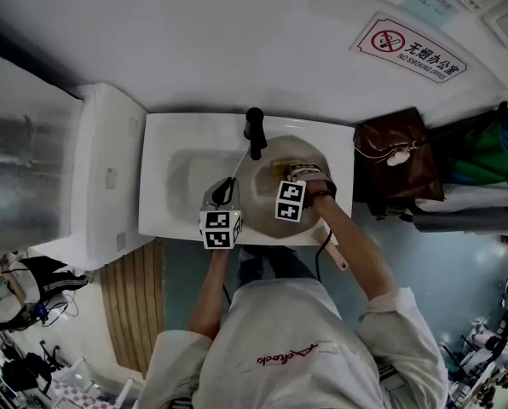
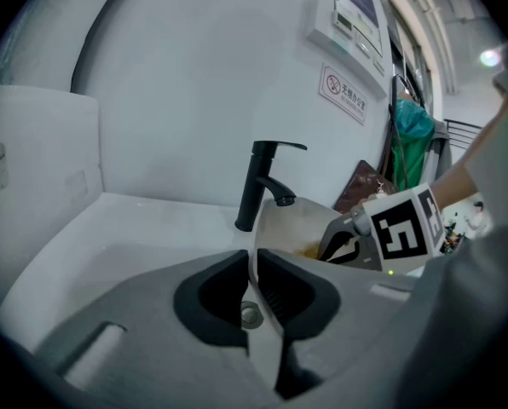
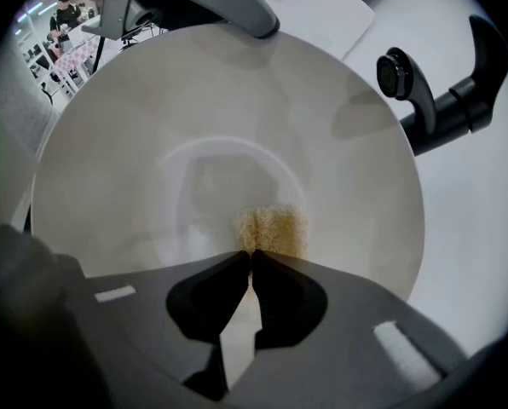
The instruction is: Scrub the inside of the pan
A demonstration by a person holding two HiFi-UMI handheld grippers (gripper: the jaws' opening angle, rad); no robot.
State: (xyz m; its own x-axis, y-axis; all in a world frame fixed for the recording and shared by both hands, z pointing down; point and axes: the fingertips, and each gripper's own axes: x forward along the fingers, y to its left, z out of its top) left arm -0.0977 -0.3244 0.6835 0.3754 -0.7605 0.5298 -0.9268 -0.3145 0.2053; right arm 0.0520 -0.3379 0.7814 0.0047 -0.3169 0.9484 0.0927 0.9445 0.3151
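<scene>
2 marginal grips: right gripper (image 3: 252, 258) pinched shut on the scrub pad's (image 3: 271, 228) near edge, pad on the pan (image 3: 220, 118) floor just past its tips, left gripper (image 2: 254, 261) clamped on the thin rim, so hard scrubbing may strip the pad or pivot the pan.

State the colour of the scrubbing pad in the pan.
Yellowish tan; the coarse scrubbing pad shows best in the right gripper view.

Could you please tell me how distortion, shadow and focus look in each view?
Head view: even, flat light, mild bowing at edges, pan pale against the sink. Left gripper view: strong fisheye, black corners, faucet crisp, near jaws soft. Right gripper view: fisheye, soft shadows inside the pan, scrub pad slightly blurred.
</scene>
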